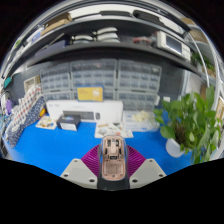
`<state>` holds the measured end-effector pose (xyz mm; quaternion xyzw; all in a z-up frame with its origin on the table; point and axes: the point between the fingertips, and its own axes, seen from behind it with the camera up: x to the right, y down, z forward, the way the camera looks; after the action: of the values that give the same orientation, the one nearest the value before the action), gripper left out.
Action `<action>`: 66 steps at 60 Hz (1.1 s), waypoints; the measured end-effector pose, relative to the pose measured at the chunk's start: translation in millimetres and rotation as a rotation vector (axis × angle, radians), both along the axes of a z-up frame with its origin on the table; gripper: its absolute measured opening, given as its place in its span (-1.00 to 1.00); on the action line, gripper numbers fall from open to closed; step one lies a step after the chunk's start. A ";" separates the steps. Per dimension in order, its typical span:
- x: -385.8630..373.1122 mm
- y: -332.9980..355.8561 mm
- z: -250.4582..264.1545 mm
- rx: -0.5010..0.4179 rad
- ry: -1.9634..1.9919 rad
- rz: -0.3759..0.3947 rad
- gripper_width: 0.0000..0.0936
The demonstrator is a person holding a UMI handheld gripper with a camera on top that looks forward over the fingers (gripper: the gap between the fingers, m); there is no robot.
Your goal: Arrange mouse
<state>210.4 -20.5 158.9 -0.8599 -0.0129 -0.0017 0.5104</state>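
Beige-pink plastic mouse [113,160], translucent in look, sits lengthwise between the two fingers of the gripper [113,163], whose magenta pads [95,158] press against its flanks with no gap visible at either side, so the fingers are closed partway onto it and hold it above a blue table [60,150]. Beyond the fingers: a white box [85,110] with a small dark device [69,122] before it, a white patterned sheet [113,129] just ahead, a green potted plant [192,120] off to the right, and grey drawer cabinets [115,78] under cluttered shelves at the back.
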 end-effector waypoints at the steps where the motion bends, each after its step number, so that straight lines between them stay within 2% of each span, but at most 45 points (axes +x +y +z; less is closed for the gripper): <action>1: 6.3 -2.1 -8.9 -0.014 0.000 -0.009 -0.32; 7: 30.5 -12.6 -66.0 -0.111 -0.004 -0.045 -0.32; 16: 34.5 -25.4 -142.3 -0.244 0.006 -0.032 -0.32; 23: 35.6 -39.8 -181.4 -0.314 -0.018 -0.022 -0.28; 25: 35.5 -36.4 -178.8 -0.282 -0.007 -0.031 -0.30; 35: 35.0 -37.3 -180.1 -0.264 0.026 -0.032 -0.18; 48: 36.5 -35.5 -182.0 -0.288 0.044 -0.019 0.01; 51: 40.5 -36.0 -182.2 -0.302 0.030 -0.026 0.20; 56: 46.7 -38.4 -179.0 -0.327 0.012 -0.034 0.85; 66: 44.1 -37.4 -134.9 -0.291 0.045 -0.016 0.83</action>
<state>254.6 -57.9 23.9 -0.9246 0.0051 0.0153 0.3806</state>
